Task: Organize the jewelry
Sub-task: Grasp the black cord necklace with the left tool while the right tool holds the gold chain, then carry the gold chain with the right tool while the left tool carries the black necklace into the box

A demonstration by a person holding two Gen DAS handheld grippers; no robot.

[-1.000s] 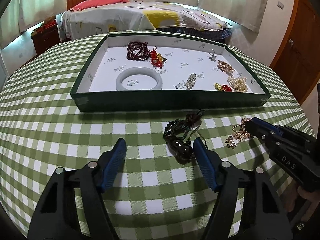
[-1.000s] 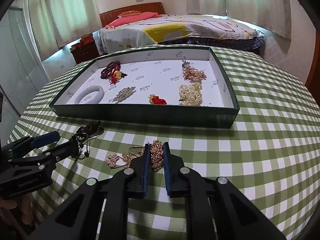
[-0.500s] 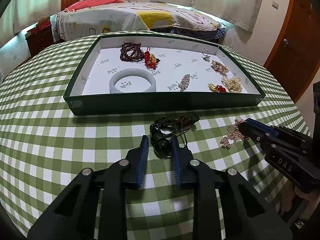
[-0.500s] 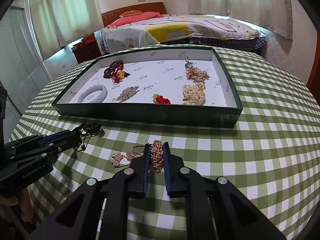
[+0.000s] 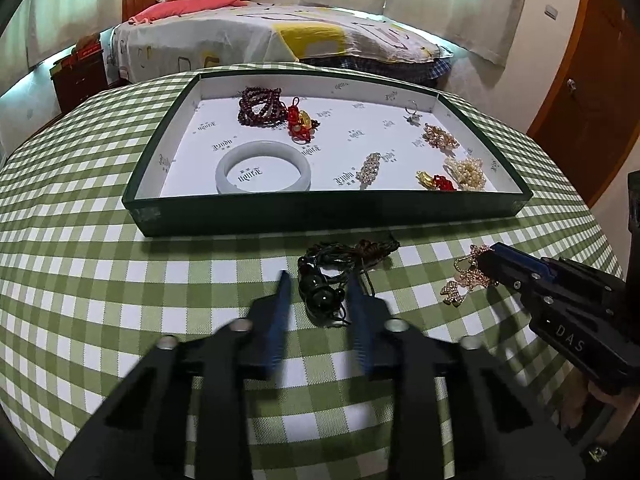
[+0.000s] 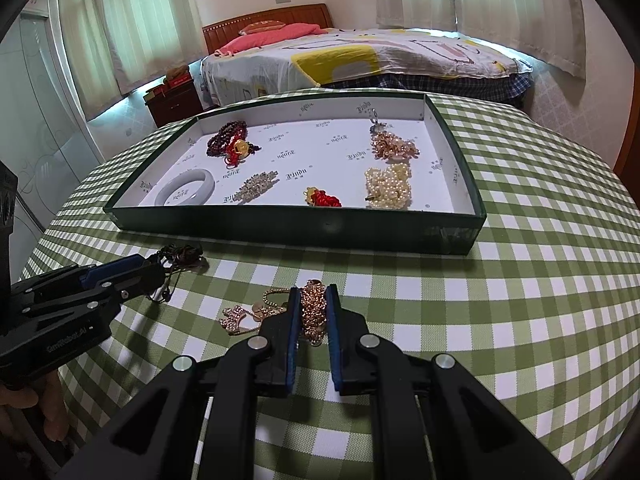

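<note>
two necklaces [image 5: 344,264] [image 6: 312,312] on table [image 5: 100,280] before tray [image 5: 320,216]; bangle [image 5: 263,166] inside

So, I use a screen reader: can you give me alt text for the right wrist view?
The right hand-held gripper is shut on a gold chain necklace lying on a green checked tablecloth. Behind it a green tray holds bracelets, pearls and brooches; at left, the left hand-held gripper reaches a dark cord necklace.

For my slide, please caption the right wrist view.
Right gripper clamps a gold chain necklace on checked cloth, before the jewelry tray.
</note>
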